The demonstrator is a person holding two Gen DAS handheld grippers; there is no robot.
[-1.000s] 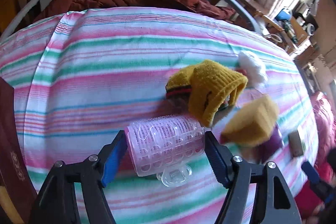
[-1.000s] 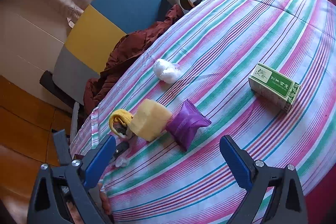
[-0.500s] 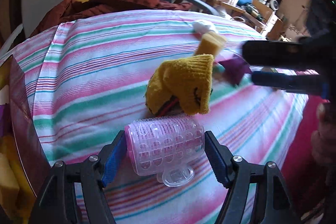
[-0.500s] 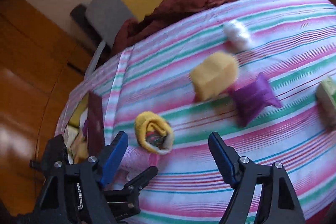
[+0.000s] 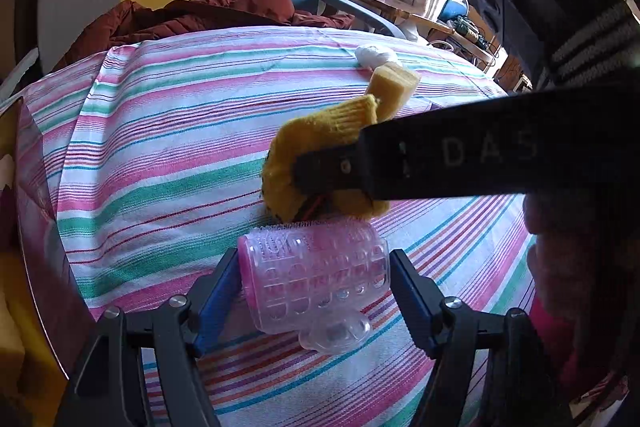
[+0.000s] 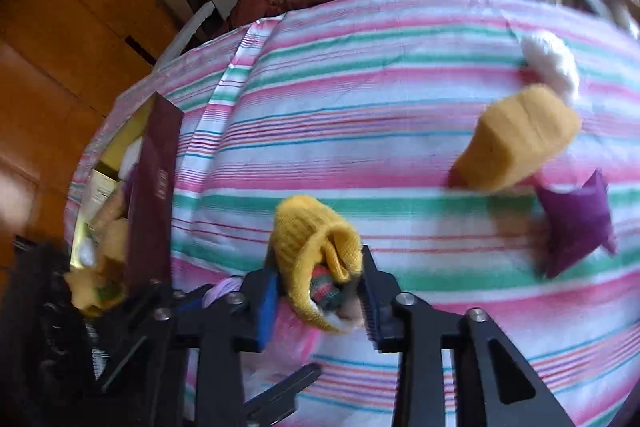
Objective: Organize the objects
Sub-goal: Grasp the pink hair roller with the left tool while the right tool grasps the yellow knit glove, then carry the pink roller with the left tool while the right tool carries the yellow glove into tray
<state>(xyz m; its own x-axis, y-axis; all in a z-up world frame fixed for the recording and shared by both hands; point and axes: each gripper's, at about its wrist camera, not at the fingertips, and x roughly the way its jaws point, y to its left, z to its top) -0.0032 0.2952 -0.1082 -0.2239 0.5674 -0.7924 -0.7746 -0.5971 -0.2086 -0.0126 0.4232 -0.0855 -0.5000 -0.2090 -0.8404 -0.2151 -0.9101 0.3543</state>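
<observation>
A pink plastic hair roller is clamped end to end in my left gripper, just above the striped tablecloth. Right behind it lies a rolled yellow sock with a red-green sock tucked inside. My right gripper is closing on that yellow sock, with a blue pad pressed against each side. One of its black fingers crosses the left wrist view and hides part of the sock.
A yellow sponge, a purple packet and a white ball lie to the right. A maroon box holding several items stands at the table's left edge. A chair with a red-brown jacket stands beyond the table.
My right gripper swung left and down from over the purple packet to the yellow sock and closed on it. My left gripper kept the roller and shifted left, towards the maroon box.
</observation>
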